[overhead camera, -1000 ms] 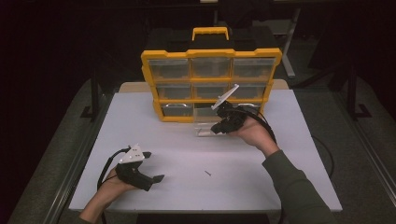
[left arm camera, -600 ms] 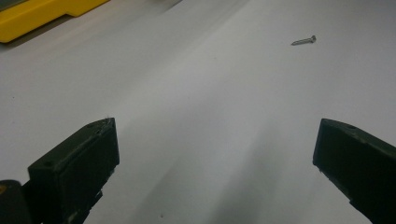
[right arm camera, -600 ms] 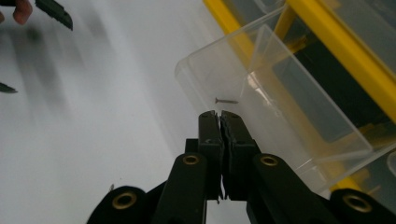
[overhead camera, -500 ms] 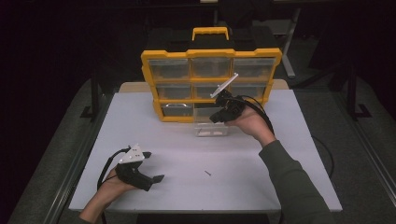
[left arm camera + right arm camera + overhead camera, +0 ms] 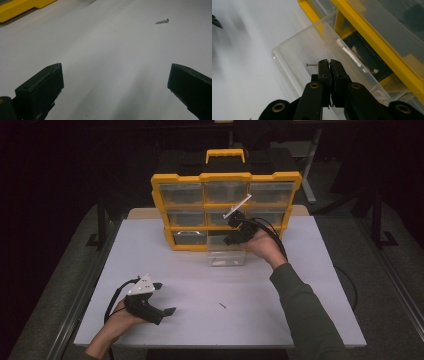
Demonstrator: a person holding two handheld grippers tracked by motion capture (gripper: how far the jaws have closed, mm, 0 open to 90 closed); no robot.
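Right gripper (image 5: 329,62): black jaws pressed together on a thin metal screw (image 5: 312,65), held over the pulled-out clear plastic drawer (image 5: 227,254) at the organizer's bottom row
Left gripper (image 5: 159,297): jaws spread wide, empty, resting near the table's front-left, well apart from the organizer
Organizer (image 5: 226,210): yellow frame, translucent drawers, upright
Loose screw (image 5: 222,305): on the table in front of the organizer
Surface: matte white rectangular tabletop (image 5: 310,285)
Room: dark

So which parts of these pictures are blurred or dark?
High view: the room around the table is nearly black. Left gripper view: sharp at the screw, jaws soft. Right gripper view: the table at left is smeared, the drawer clearer.
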